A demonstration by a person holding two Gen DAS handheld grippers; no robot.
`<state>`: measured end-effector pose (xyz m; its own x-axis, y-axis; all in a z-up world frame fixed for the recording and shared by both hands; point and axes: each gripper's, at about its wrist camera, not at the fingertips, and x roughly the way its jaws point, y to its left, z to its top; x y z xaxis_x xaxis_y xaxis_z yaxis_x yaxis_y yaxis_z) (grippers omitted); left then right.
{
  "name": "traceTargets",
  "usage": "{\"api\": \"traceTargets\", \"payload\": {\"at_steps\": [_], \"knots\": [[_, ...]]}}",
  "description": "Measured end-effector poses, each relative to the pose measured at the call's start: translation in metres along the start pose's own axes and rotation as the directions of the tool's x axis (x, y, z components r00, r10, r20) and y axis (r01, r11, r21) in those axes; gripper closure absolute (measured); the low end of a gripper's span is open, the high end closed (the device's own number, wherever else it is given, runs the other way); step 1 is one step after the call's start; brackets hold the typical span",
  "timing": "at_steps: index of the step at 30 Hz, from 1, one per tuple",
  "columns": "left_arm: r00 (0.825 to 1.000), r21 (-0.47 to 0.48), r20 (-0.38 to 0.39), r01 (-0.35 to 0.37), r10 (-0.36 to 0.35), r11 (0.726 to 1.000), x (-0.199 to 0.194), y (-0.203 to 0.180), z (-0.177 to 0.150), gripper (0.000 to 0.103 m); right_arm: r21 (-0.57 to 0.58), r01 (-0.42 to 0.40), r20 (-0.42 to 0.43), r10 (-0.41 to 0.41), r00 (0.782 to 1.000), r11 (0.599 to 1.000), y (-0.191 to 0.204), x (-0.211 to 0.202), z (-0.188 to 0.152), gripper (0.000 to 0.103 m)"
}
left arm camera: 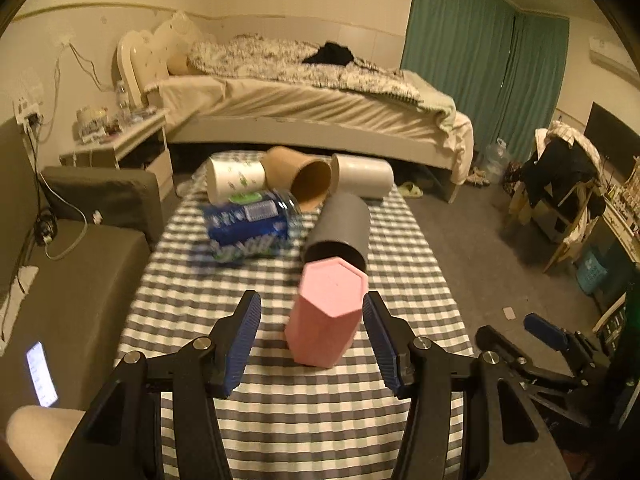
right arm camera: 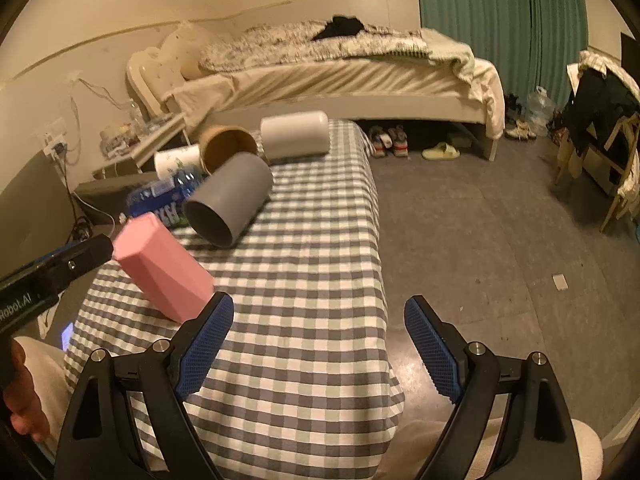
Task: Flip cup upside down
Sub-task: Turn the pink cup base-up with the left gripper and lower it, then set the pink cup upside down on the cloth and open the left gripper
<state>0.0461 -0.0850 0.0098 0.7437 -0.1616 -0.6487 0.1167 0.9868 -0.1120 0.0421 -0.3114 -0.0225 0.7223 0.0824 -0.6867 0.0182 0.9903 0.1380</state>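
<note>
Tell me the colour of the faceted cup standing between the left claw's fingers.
Pink: the faceted cup shows best in the left wrist view.

Matt pink cup (left arm camera: 326, 316) on woven checked tablecloth (left arm camera: 280, 408).

pink cup (left arm camera: 326, 312), grey-white checked tablecloth (left arm camera: 304, 412).

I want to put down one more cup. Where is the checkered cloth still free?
Free: the near cloth between the pink cup and the table's front edge, and the strip right of the gray cup. Crowded: the far end, with cups and a blue bottle.
</note>
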Motion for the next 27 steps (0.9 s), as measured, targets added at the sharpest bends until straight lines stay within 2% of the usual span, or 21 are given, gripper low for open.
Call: {"api": "traceTargets", "payload": {"at_steps": [7, 18, 19, 21, 23, 24, 27], "knots": [[0.998, 0.005, 0.057, -0.018, 0.018, 1.0, -0.029, 0.023, -0.011, 0.047, -0.043, -0.013, 0.094, 0.017, 0.995, 0.999, 0.019, -0.03, -0.002, 0.016], [0.997, -0.008, 0.06, -0.045, 0.045, 0.999, -0.041, 0.057, -0.044, 0.046, -0.115, -0.045, 0.134, 0.06, 0.989, 0.992, 0.063, -0.051, -0.019, 0.016], [0.997, -0.002, 0.061, -0.055, 0.055, 0.999, -0.039, 0.059, -0.047, 0.043, -0.12, -0.047, 0.129, 0.062, 0.99, 0.992, 0.066, -0.05, -0.021, 0.016], [0.995, 0.008, 0.072, -0.075, 0.074, 0.997, -0.038, 0.062, -0.053, 0.024, -0.125, -0.045, 0.12, 0.06, 0.991, 0.991, 0.07, -0.044, -0.024, 0.016], [0.99, 0.016, 0.099, -0.098, 0.096, 0.995, -0.039, 0.063, -0.057, 0.015, -0.123, -0.041, 0.114, 0.055, 0.992, 0.992, 0.072, -0.038, -0.027, 0.014], [0.989, 0.018, 0.106, -0.11, 0.107, 0.994, -0.039, 0.063, -0.058, 0.011, -0.119, -0.039, 0.115, 0.053, 0.992, 0.992, 0.073, -0.036, -0.028, 0.01], [0.987, 0.012, 0.106, -0.125, 0.123, 0.992, -0.037, 0.067, -0.058, 0.01, -0.119, -0.035, 0.123, 0.049, 0.991, 0.992, 0.077, -0.031, -0.027, 0.007]]}}
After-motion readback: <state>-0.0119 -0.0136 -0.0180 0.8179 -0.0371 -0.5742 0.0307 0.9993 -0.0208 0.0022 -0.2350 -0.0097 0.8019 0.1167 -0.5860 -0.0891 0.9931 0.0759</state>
